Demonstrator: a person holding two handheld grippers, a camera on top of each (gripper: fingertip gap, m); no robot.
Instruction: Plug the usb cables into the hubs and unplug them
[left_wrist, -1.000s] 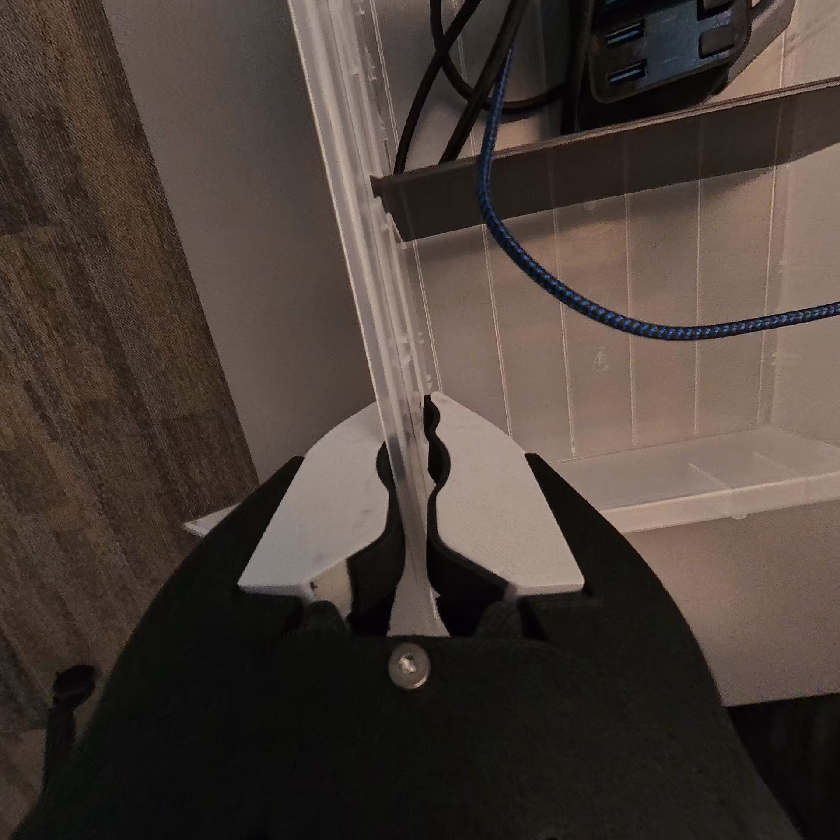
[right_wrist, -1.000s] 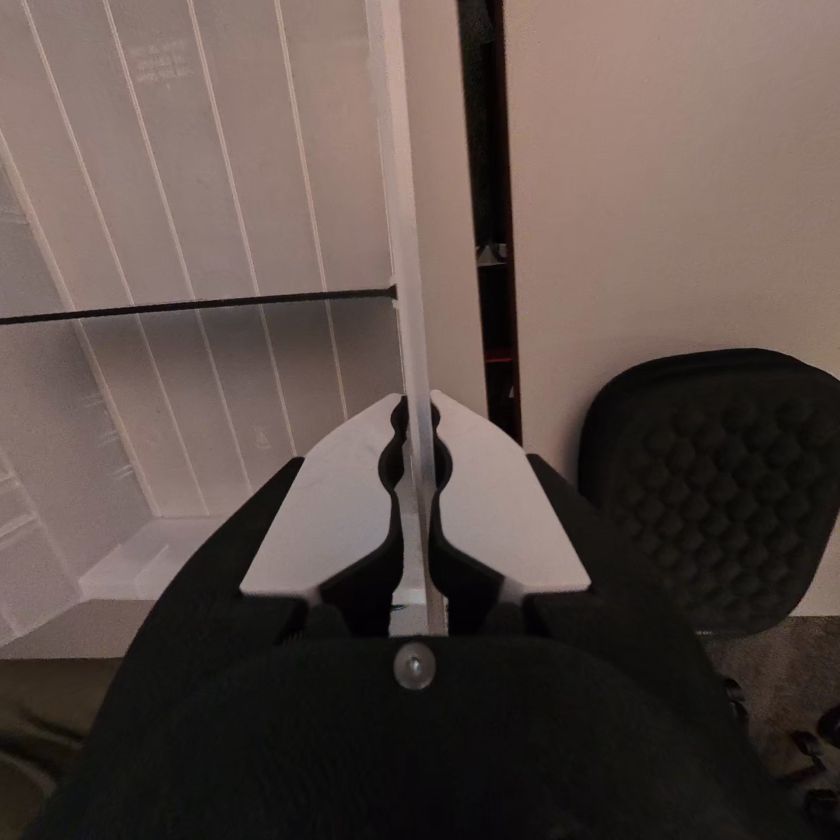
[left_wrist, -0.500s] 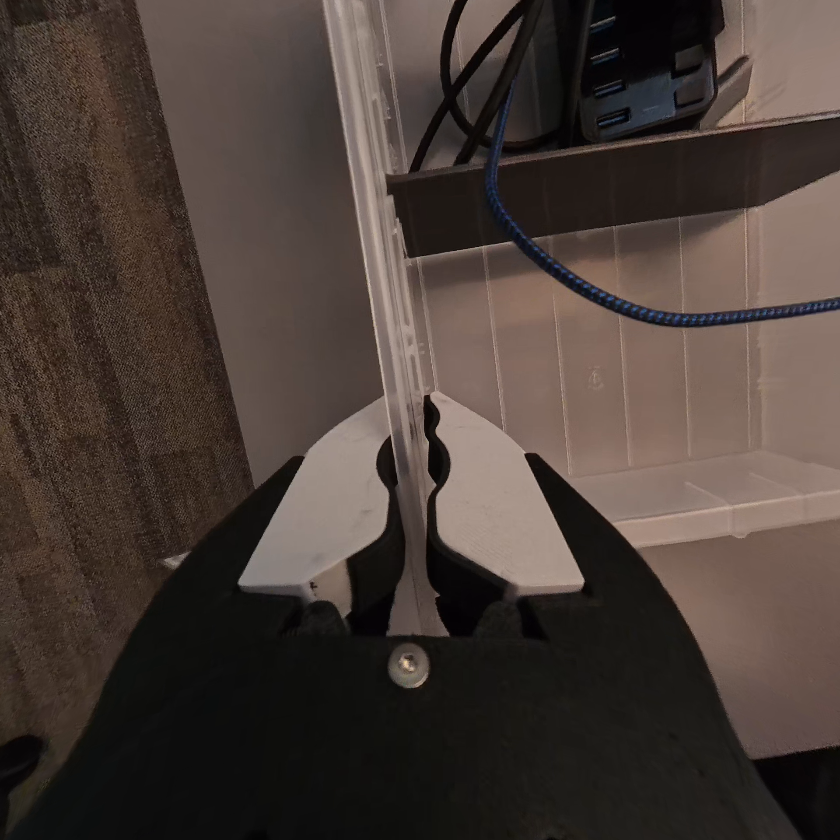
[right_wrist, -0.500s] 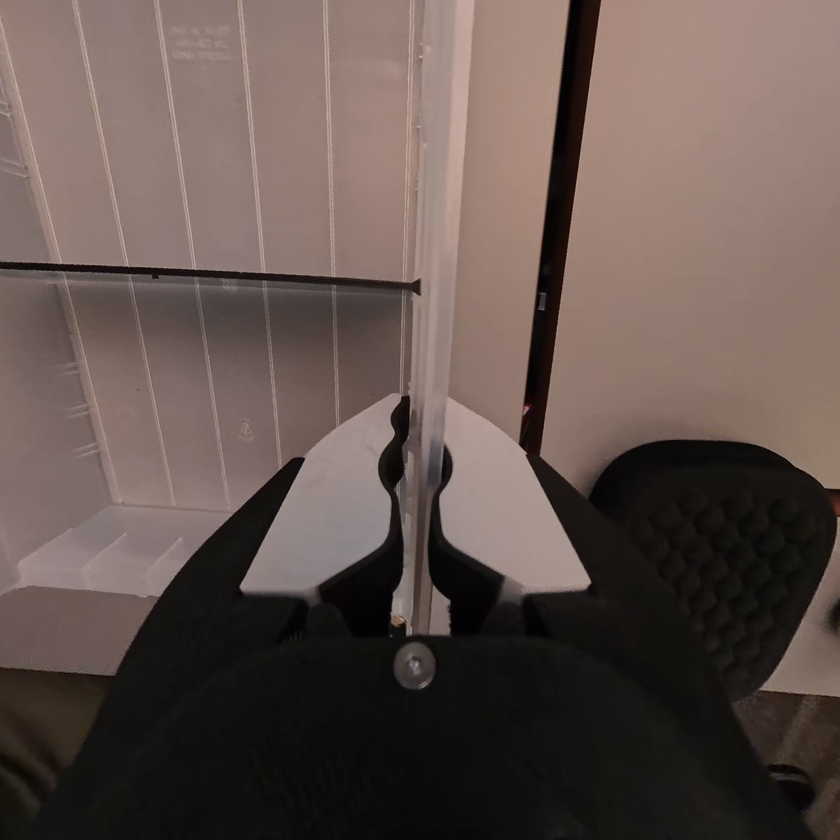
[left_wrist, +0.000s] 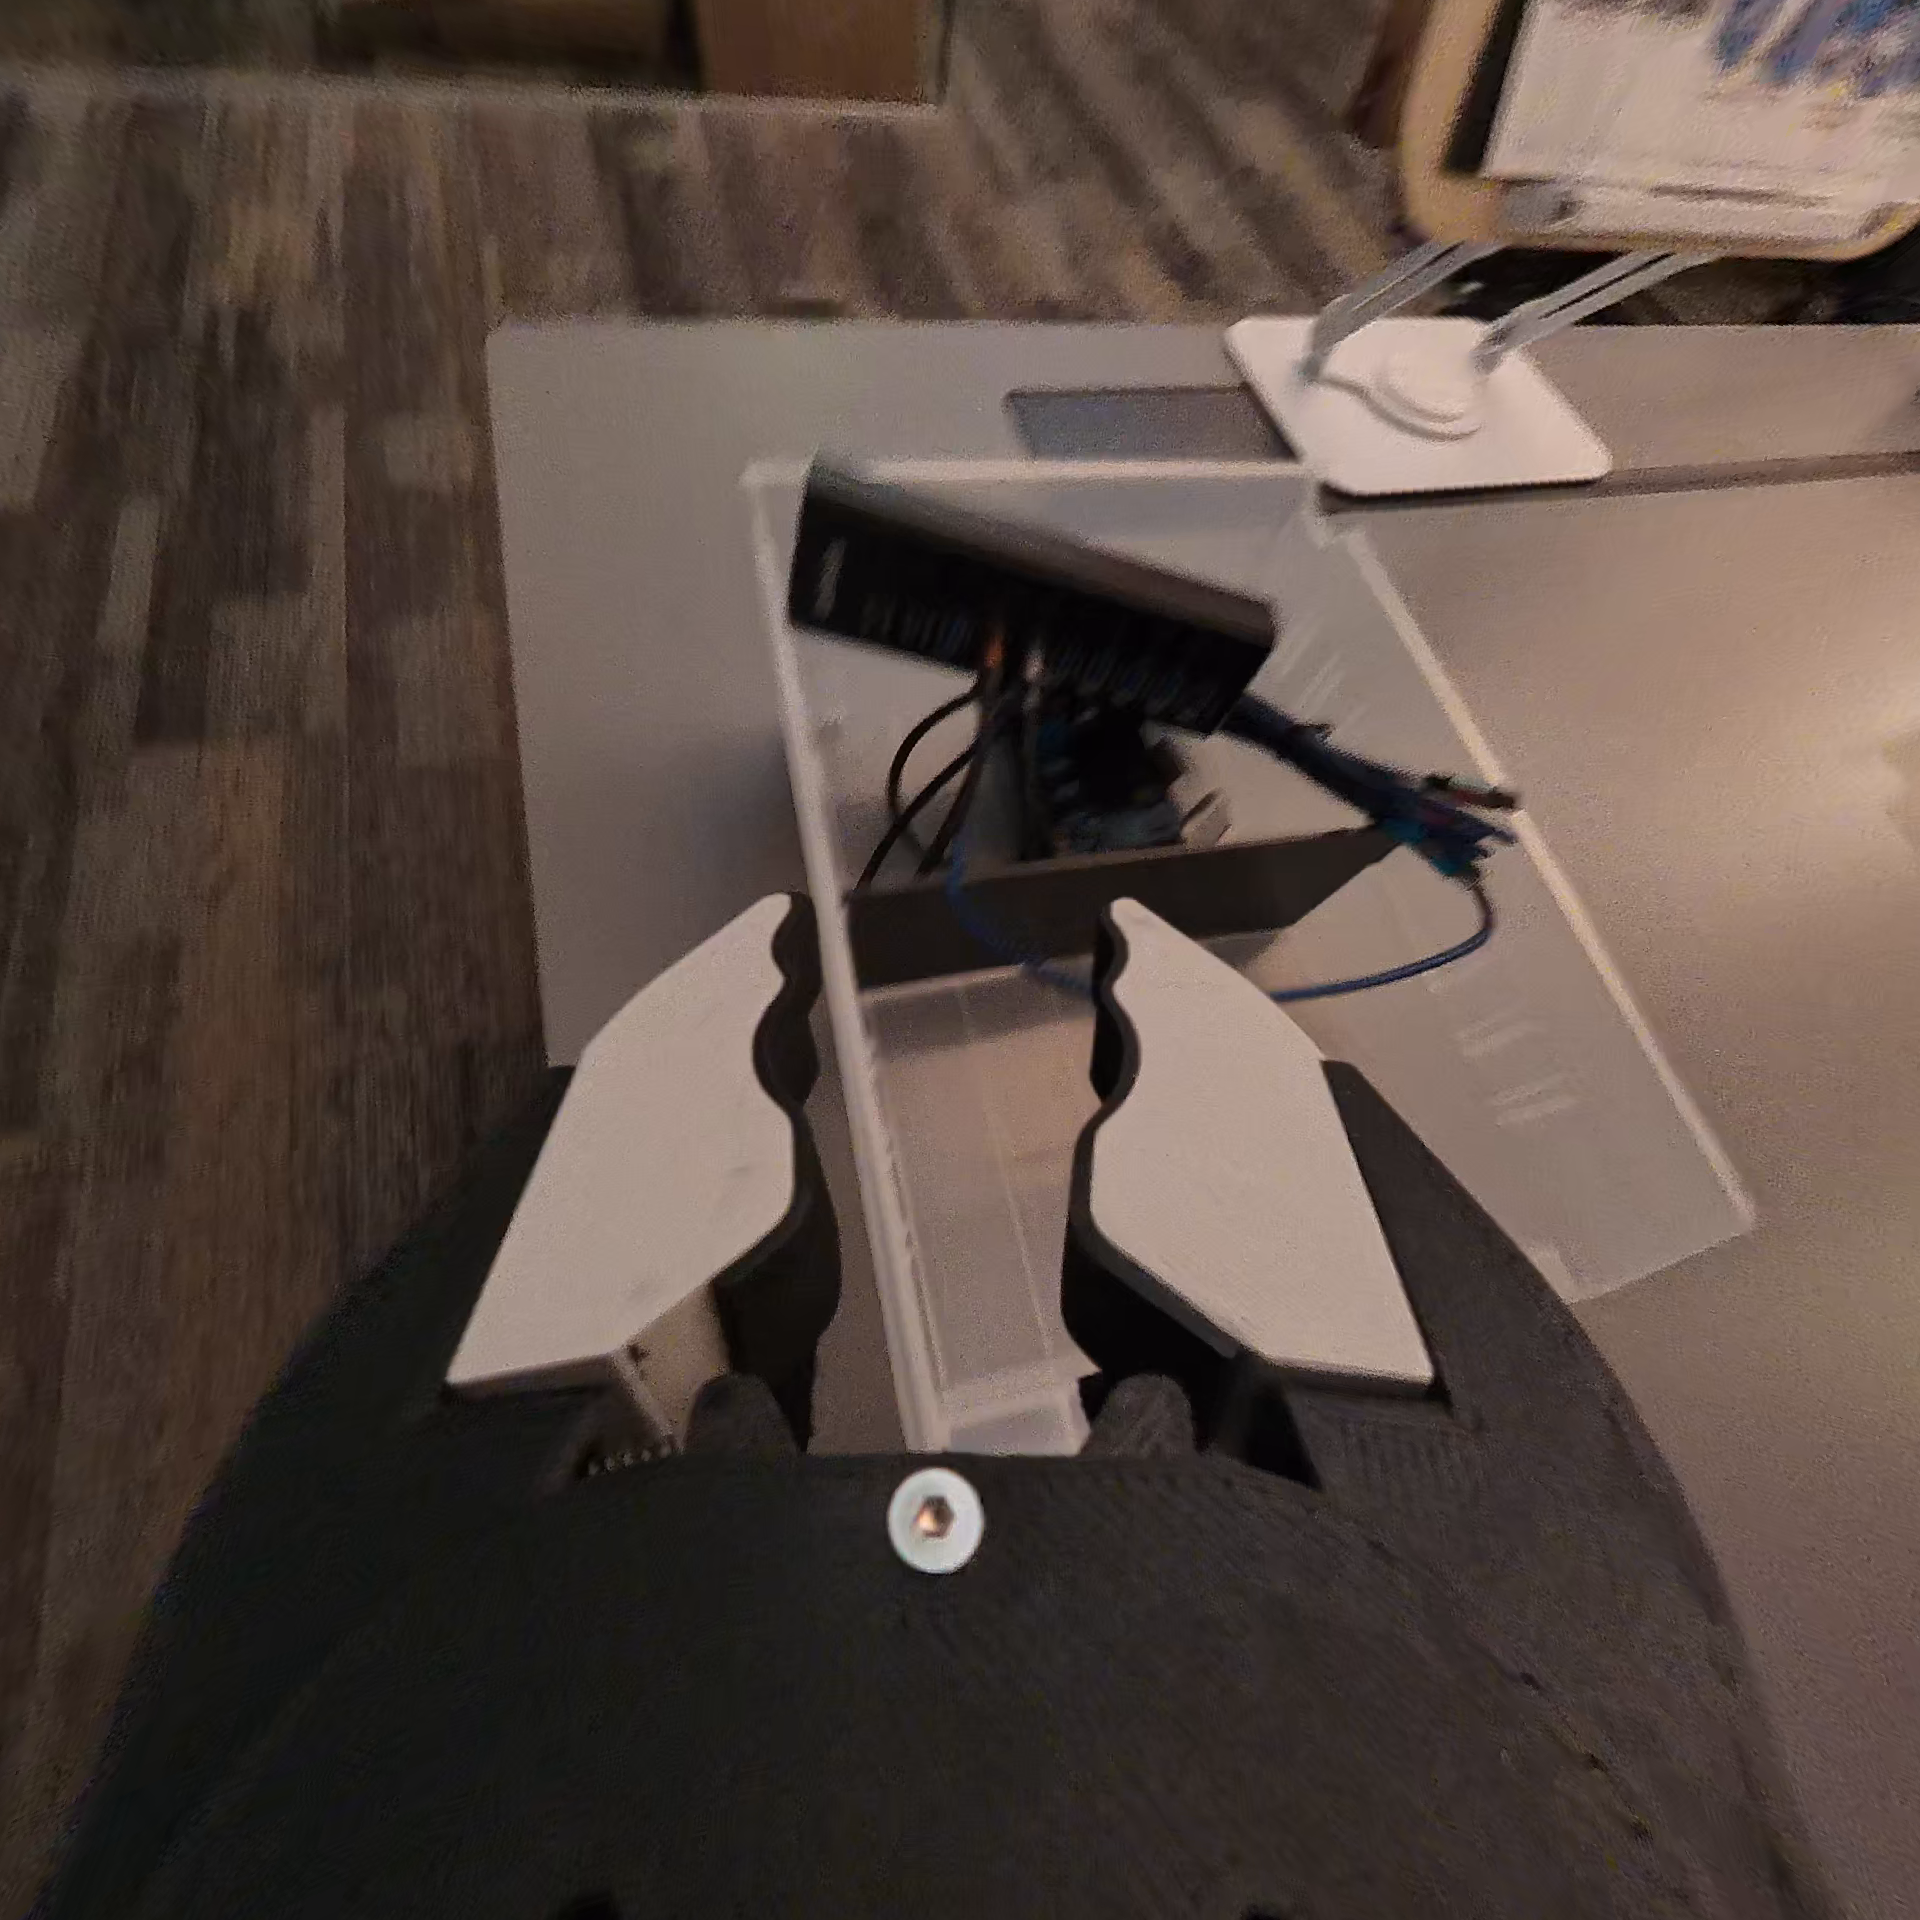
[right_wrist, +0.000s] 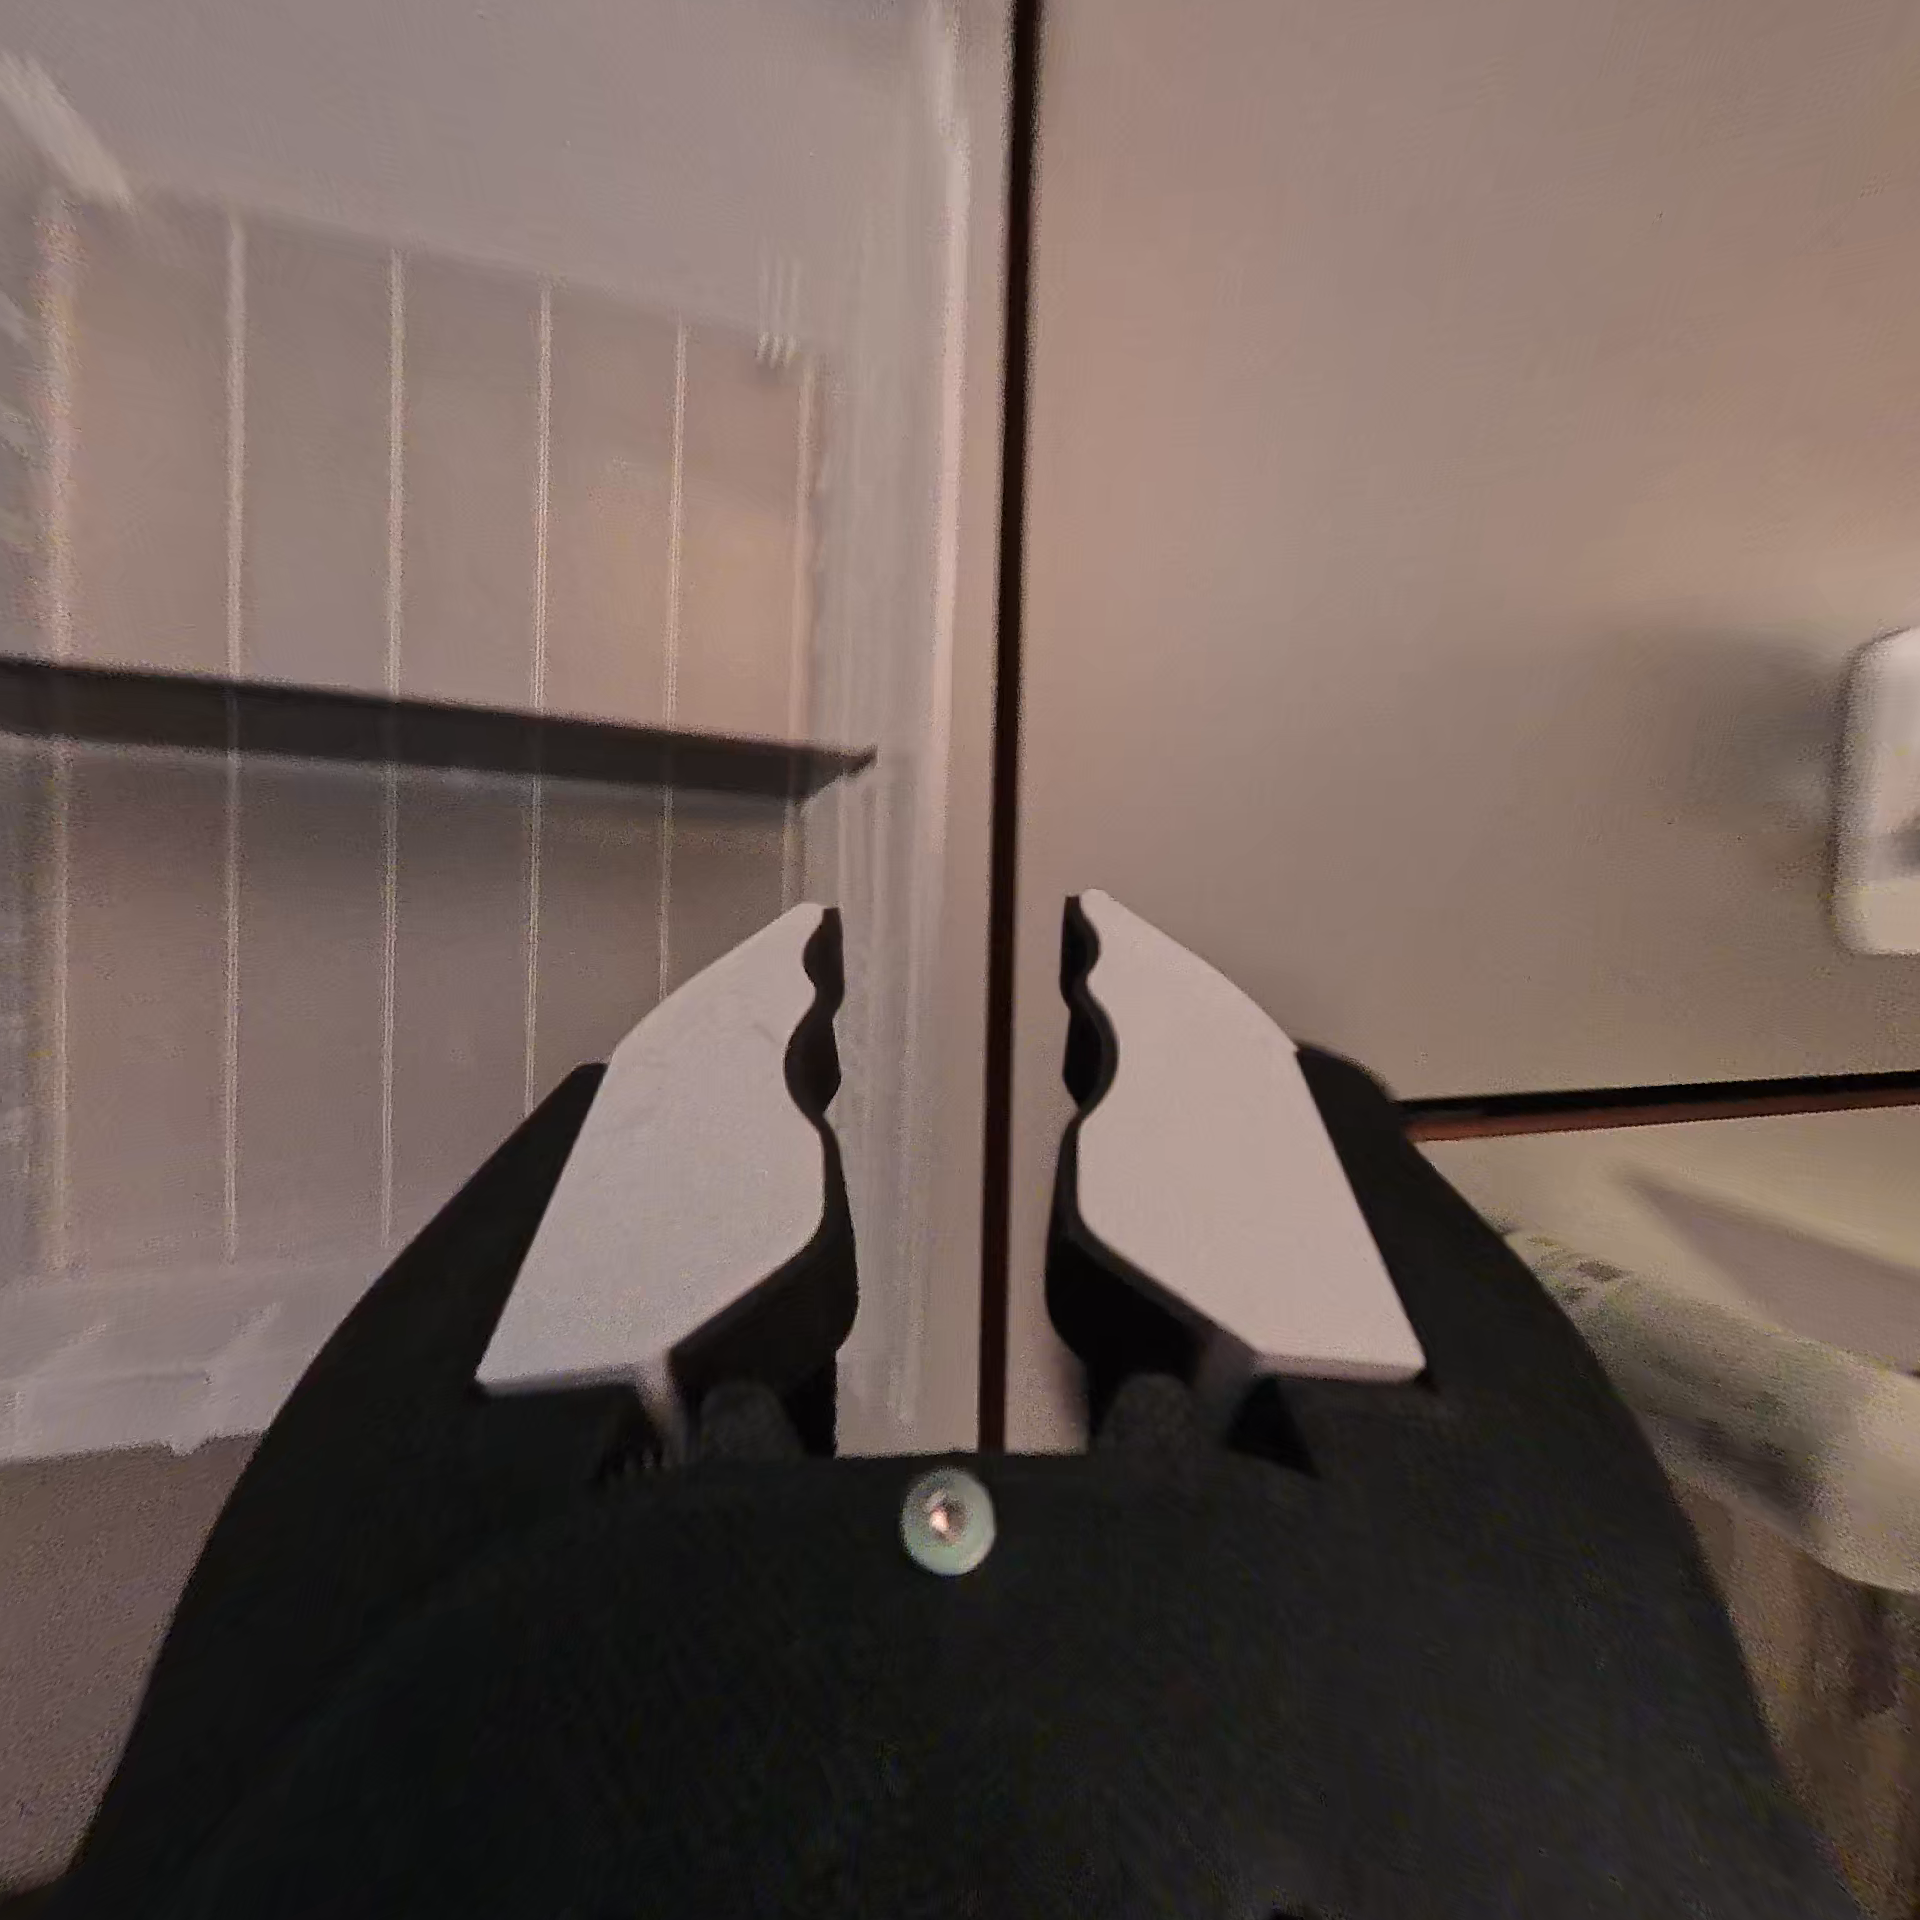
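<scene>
A clear plastic bin (left_wrist: 1507, 1060) lies on a grey table (left_wrist: 623, 623). A black USB hub (left_wrist: 1018, 634) sits at its far end behind a dark divider (left_wrist: 1101, 899). Black cables (left_wrist: 914, 769) and a blue braided cable (left_wrist: 1382, 971) run from the hub; the blue one hangs over the bin's right wall. My left gripper (left_wrist: 951, 909) is open, astride the bin's left wall. My right gripper (right_wrist: 951, 906) is open, with the bin's right wall (right_wrist: 883, 727) just inside its left finger. The divider also shows in the right wrist view (right_wrist: 416, 727).
A white stand base (left_wrist: 1413, 416) sits on the table beyond the bin. Carpeted floor (left_wrist: 260, 727) lies left of the table edge. In the right wrist view a dark table seam (right_wrist: 1008, 520) runs ahead and a blurred white object (right_wrist: 1881, 790) is at the right. The gap from one gripper's tips to the other's is roughly 105 cm. The black USB hub (left_wrist: 1018, 634) lies around 15 cm away from my left fingertips.
Both grippers have opened and let go of the bin's side walls. The bin now rests on the table, and both views have swung and are blurred.
</scene>
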